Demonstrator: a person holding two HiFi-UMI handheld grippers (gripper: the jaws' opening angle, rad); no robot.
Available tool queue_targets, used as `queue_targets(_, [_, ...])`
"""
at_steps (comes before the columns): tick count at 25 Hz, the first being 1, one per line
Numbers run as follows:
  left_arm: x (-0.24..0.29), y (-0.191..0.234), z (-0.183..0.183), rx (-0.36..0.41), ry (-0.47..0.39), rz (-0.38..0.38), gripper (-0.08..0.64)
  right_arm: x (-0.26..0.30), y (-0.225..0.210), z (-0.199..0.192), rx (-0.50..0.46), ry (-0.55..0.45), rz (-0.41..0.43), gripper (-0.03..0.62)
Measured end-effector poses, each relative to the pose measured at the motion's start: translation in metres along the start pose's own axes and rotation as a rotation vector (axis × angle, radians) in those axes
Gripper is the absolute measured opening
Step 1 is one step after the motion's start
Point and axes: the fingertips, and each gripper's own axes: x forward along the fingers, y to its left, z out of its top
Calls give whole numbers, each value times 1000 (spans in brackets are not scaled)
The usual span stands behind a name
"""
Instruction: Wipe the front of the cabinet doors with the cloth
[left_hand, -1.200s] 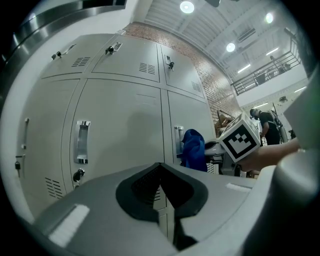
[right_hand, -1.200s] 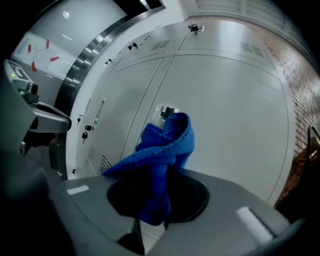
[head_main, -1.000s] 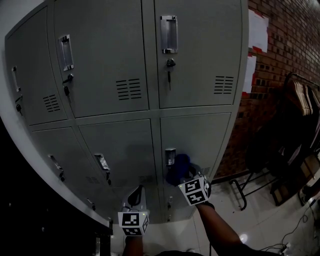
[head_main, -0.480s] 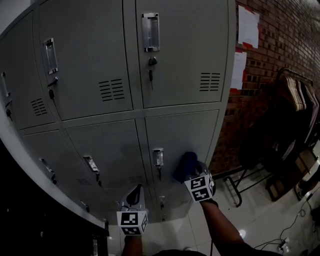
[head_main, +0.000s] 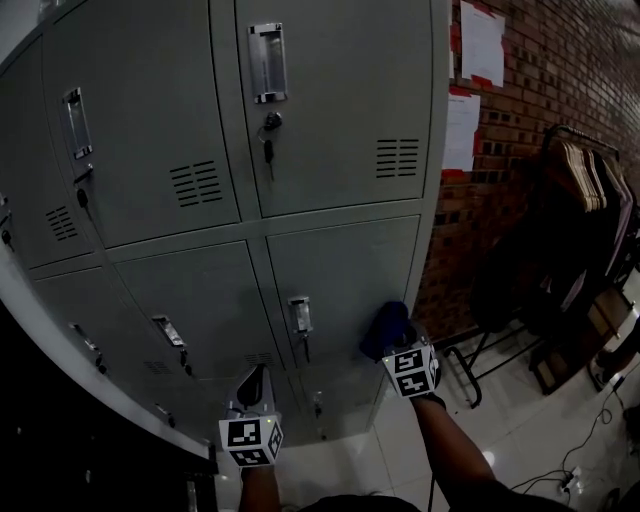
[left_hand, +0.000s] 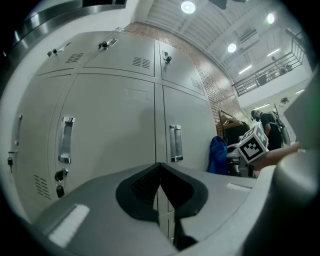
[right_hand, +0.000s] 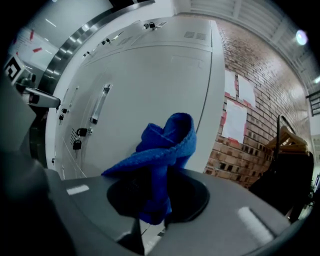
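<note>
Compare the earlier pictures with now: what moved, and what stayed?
The right gripper, shut on the cloth, carried it rightward across the lower door, away from the handle toward the door's right edge. The left gripper stayed low, shut and empty.

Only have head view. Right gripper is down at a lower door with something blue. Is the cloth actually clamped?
Observer: Yes. The right gripper view shows the right gripper shut on the blue cloth, which bunches up above the jaws.
Operator: Left one carrying anything?
Observer: No. In the left gripper view the left gripper is shut, with nothing between its jaws.
Operator: Cloth on the door?
Observer: From the left gripper view's side angle, the cloth sits against the lower door, right of its handle. Contact looks likely, but I can't confirm it.
</note>
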Motion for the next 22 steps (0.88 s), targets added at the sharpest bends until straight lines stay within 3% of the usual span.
queue_targets(7, [-5,10,-3,-6,8,26,17,-5,-28,-12,73,17,-28,75])
queue_targets(15, [-10,13,-4,5,15,23,17,-12,-17,-17,41,23,-28,77])
queue_targets(22, [-16,18,-11,7,32,21,17,-12,-5,-64,-16,109,-27,77])
